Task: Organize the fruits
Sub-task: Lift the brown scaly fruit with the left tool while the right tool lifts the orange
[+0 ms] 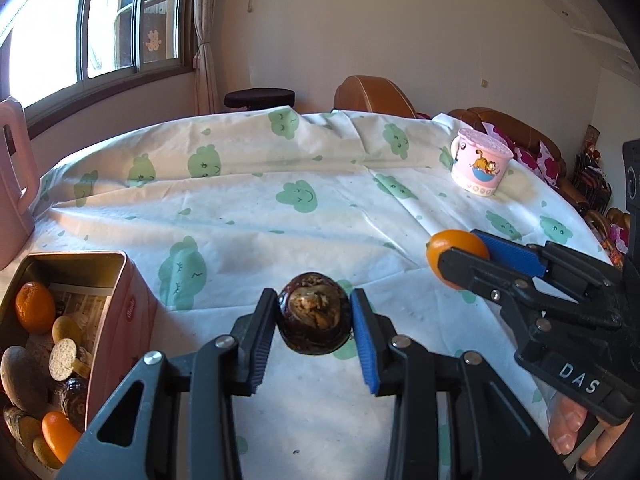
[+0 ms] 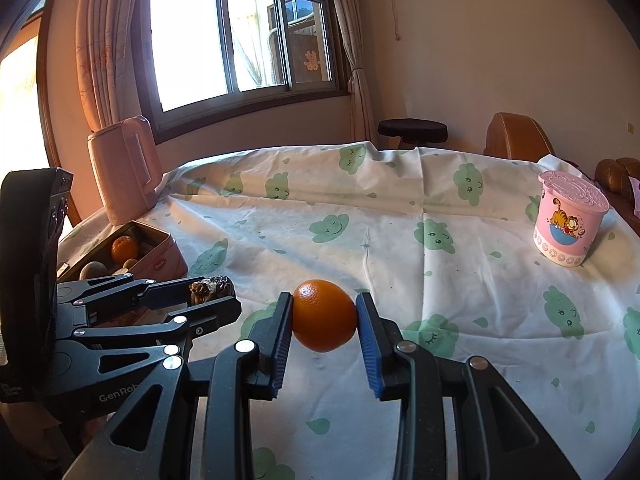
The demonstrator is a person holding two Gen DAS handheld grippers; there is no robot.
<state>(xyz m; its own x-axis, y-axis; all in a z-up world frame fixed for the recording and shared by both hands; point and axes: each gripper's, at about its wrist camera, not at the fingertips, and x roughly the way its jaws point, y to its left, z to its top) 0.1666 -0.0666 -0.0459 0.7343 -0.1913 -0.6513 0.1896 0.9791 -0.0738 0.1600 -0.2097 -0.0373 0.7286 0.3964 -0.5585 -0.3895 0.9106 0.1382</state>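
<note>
My left gripper [image 1: 314, 316] is shut on a dark brown round fruit [image 1: 314, 314] with a pale patch on top, just above the cloth. In the right wrist view that same left gripper [image 2: 216, 292] shows at the left with the brown fruit [image 2: 210, 288] in it. My right gripper [image 2: 325, 316] is shut on an orange [image 2: 325, 316], held over the table. From the left wrist view the right gripper [image 1: 464, 256] and its orange [image 1: 452, 250] appear at the right. A pink tin box [image 1: 120, 296] at the left holds several oranges and brownish fruits.
The table wears a white cloth [image 1: 280, 208] printed with green clouds. A pink lidded cartoon mug [image 2: 568, 224] stands at the far right. A pink kettle [image 2: 124, 168] stands behind the tin [image 2: 160, 256]. A brown sofa [image 1: 516, 132] and a dark stool [image 1: 258, 98] lie beyond the table.
</note>
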